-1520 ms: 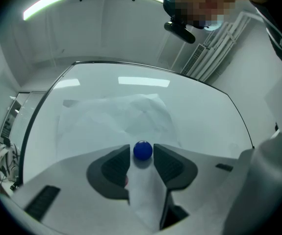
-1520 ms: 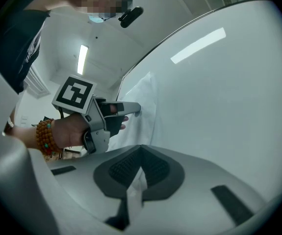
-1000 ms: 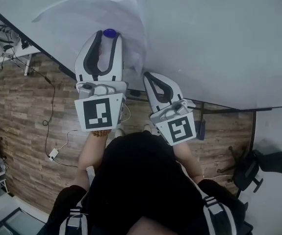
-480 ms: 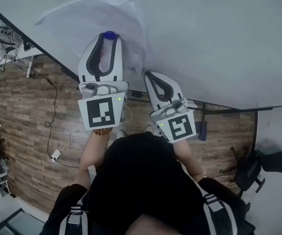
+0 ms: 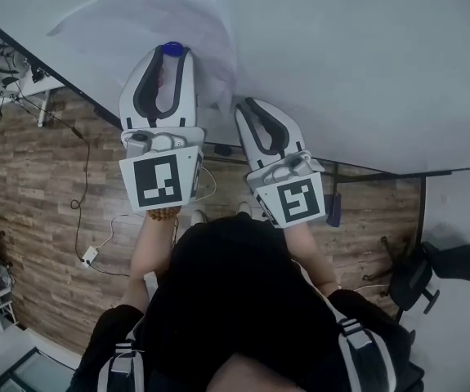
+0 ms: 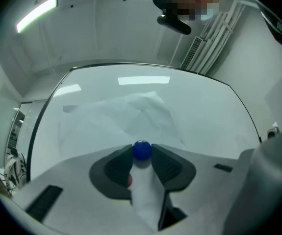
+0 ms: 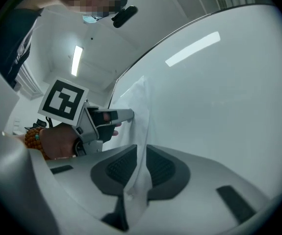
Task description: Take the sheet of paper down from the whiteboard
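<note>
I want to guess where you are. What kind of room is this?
Probably an office or meeting room: there's a big whiteboard, a black office chair on the wooden floor, and a long ceiling light.

White left tool [image 5: 169,55] and right tool [image 5: 248,109], dark-padded, bear square-marker cubes [image 5: 161,182]; the person [image 5: 235,300] wears black

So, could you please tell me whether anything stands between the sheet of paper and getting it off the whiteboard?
Yes: a blue magnet pins the sheet of paper to the whiteboard. The left gripper, whose jaws have just been closing, grips that magnet between its tips.
</note>
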The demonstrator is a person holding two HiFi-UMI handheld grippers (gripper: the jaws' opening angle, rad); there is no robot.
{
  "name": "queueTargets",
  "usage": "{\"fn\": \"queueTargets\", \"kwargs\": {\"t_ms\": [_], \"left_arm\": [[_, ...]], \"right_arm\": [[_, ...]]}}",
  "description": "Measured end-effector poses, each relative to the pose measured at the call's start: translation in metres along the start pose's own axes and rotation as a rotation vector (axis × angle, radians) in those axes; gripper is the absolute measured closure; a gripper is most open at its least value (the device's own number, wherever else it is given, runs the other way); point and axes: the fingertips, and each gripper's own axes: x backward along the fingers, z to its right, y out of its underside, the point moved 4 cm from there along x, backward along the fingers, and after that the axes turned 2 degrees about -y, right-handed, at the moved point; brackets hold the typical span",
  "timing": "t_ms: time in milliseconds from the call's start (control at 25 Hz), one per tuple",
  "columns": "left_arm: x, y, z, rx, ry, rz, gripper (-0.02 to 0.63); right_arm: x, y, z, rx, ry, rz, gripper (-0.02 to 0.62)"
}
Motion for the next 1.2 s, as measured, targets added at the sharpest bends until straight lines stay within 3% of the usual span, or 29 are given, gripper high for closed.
{"fn": "queueTargets", "kwargs": {"t_ms": [400, 680, 960, 1200], "left_arm": [[0.000, 0.000, 0.002, 0.017, -0.004, 0.019, 0.480], [-0.001, -0.004, 0.003, 0.047, -0.010, 0.029, 0.480], [-0.001, -0.002, 0.002, 0.056, -0.009, 0.040, 0.480], [-0.001, -0.004, 0.002, 0.067, 0.000, 0.045, 0.480]], "right_arm": [[-0.027, 0.014, -0.006, -0.056, -0.061, -0.070, 0.461], [-0.038, 0.015, -0.005, -0.107, -0.042, -0.054, 0.487], [-0.035, 0.019, 0.001, -0.101, -0.017, -0.064, 0.582], [-0.031, 0.017, 0.000, -0.136, -0.034, -0.058, 0.595]]}}
